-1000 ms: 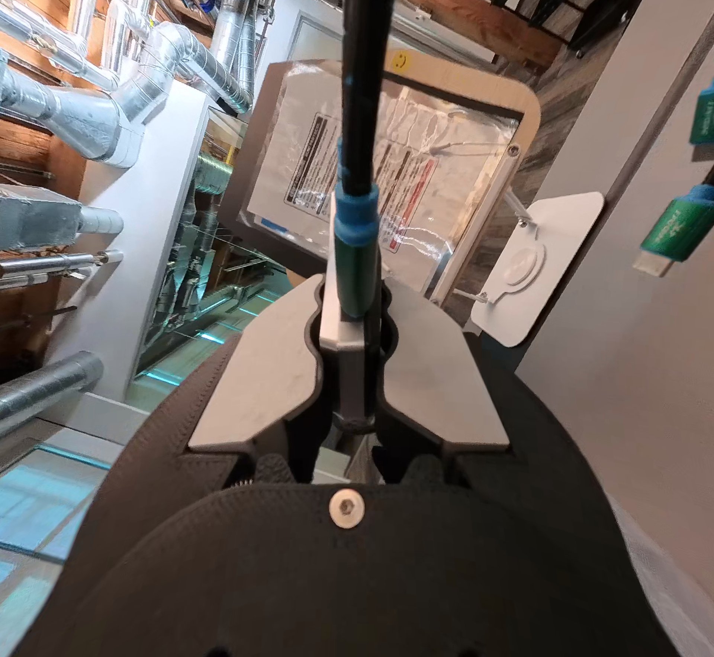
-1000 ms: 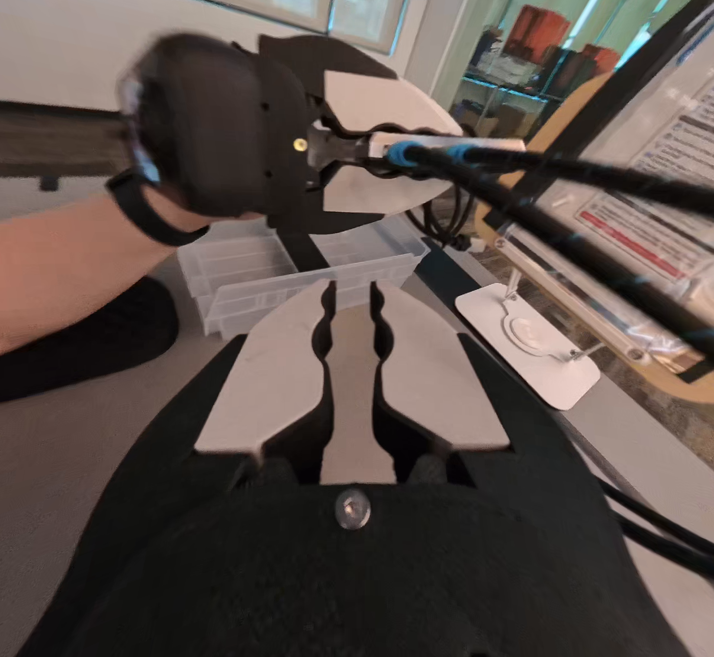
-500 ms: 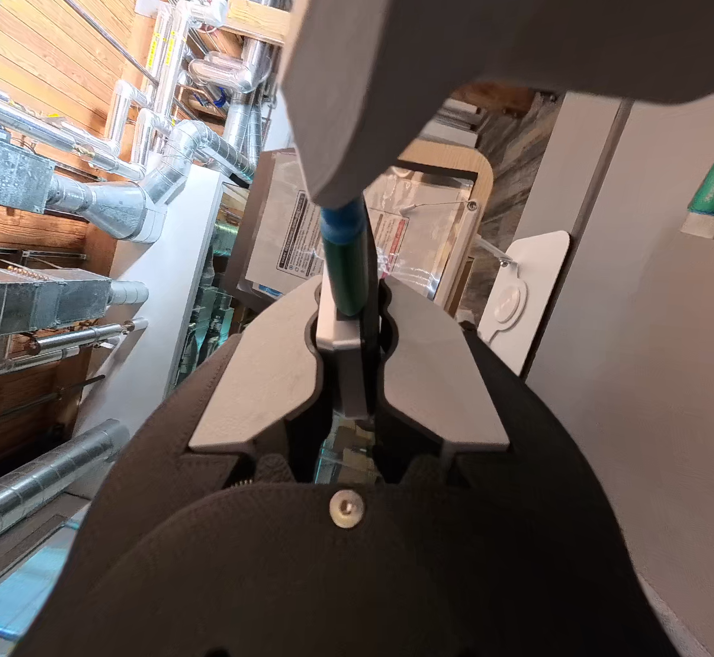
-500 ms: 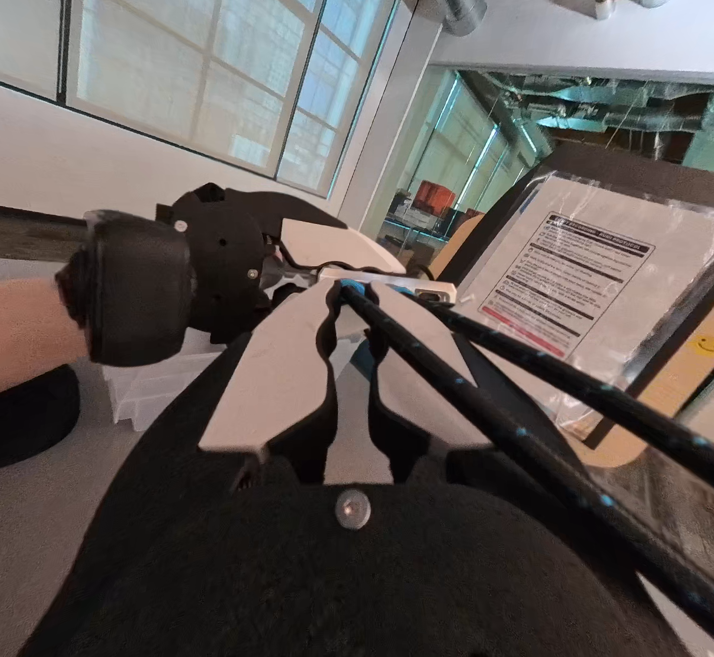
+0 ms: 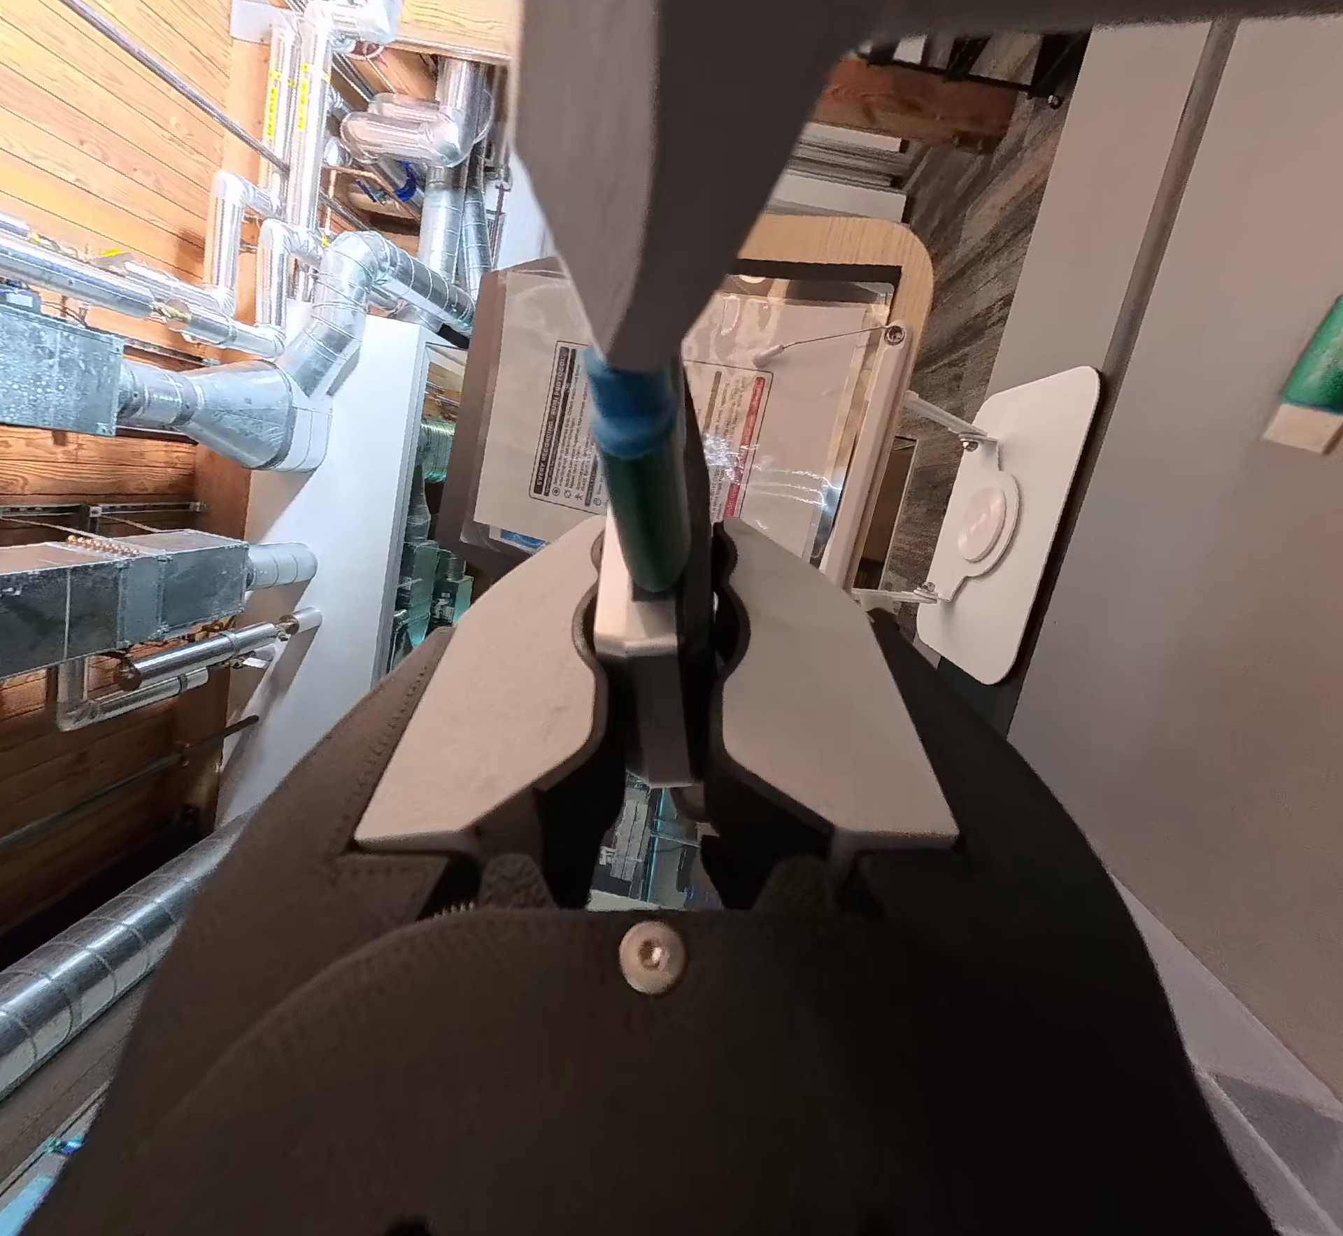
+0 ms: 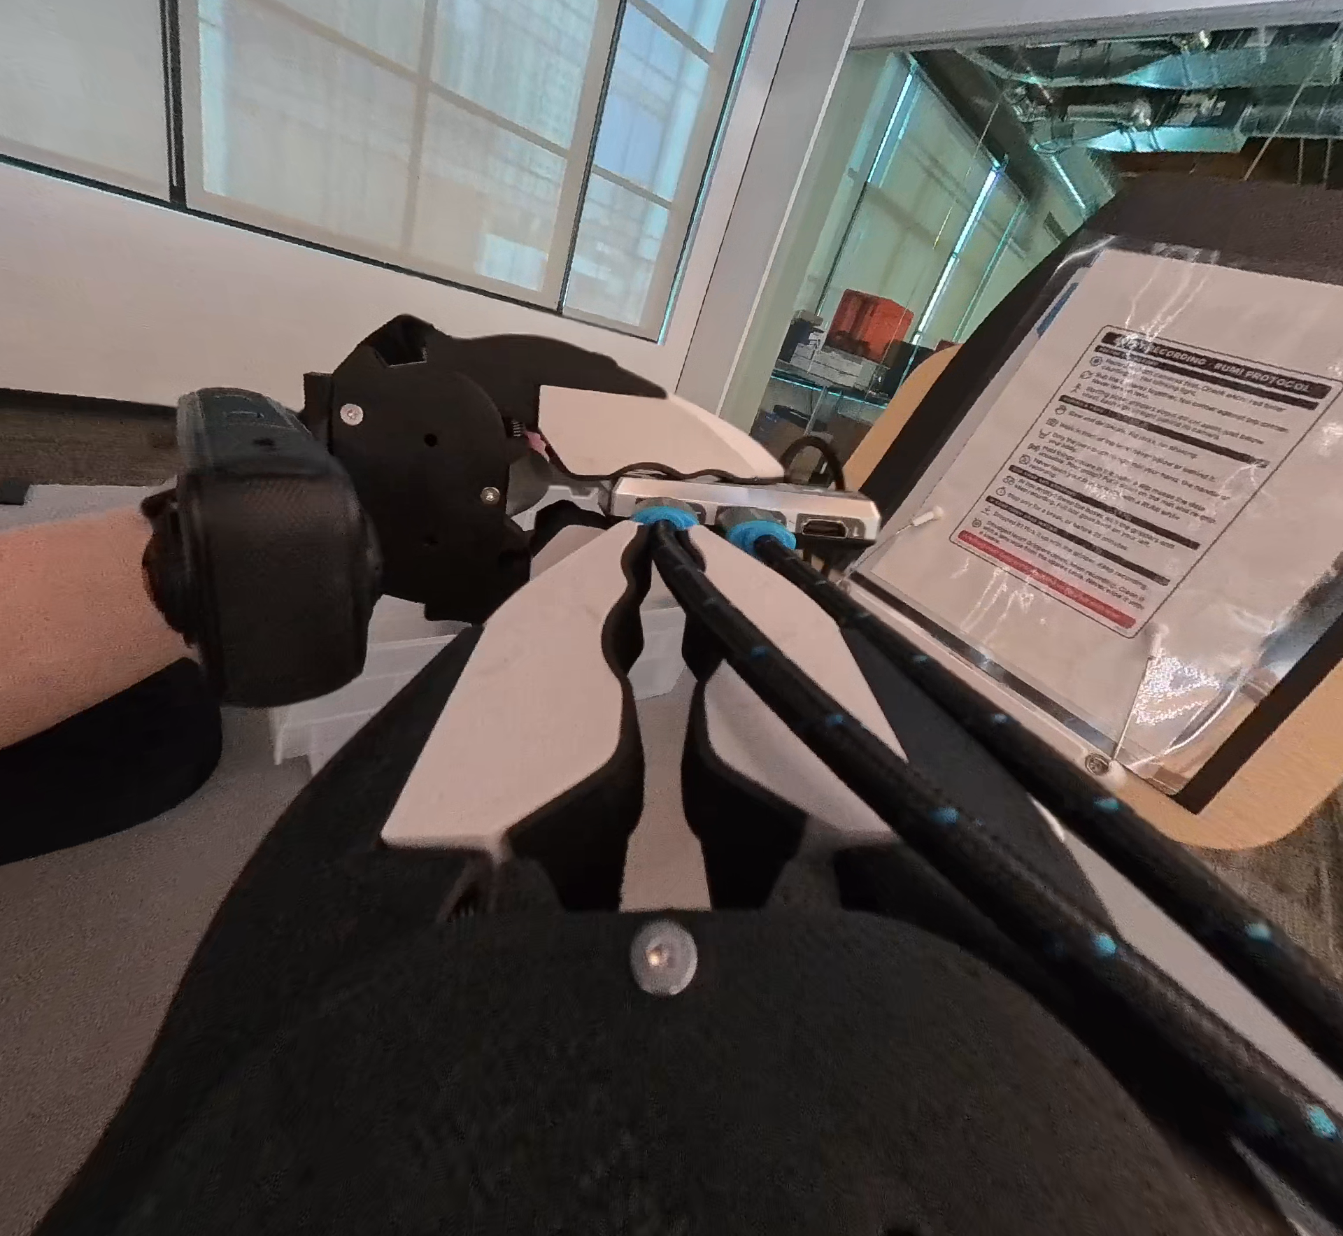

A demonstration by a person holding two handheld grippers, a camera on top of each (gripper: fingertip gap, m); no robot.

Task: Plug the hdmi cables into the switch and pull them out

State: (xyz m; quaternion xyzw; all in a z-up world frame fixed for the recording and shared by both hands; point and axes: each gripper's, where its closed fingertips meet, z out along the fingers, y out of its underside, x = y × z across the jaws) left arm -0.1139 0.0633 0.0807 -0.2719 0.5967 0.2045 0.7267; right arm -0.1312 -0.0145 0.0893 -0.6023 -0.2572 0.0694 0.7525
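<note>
My left gripper (image 5: 661, 547) is shut on the silver HDMI switch (image 5: 639, 649) and holds it in the air. A green plug with a blue collar (image 5: 643, 489) sits in the switch. In the right wrist view the switch (image 6: 741, 507) has two black braided cables in it and one free port (image 6: 821, 529). My right gripper (image 6: 665, 543) is shut on the left cable (image 6: 727, 627), right behind its blue collar. The other plugged cable (image 6: 872, 627) runs beside it. One right finger (image 5: 654, 111) looms large in the left wrist view.
A loose green plug (image 5: 1308, 394) lies on the grey table (image 5: 1199, 656). A framed sheet in a plastic sleeve (image 6: 1134, 511) stands just right of the switch. A white plate (image 5: 1010, 540) and a clear plastic bin (image 6: 305, 736) are close by. A forearm (image 6: 65, 591) holds the left gripper.
My right gripper moved up to the switch and its fingers narrowed around the left cable behind the plug. My left gripper kept hold of the switch.
</note>
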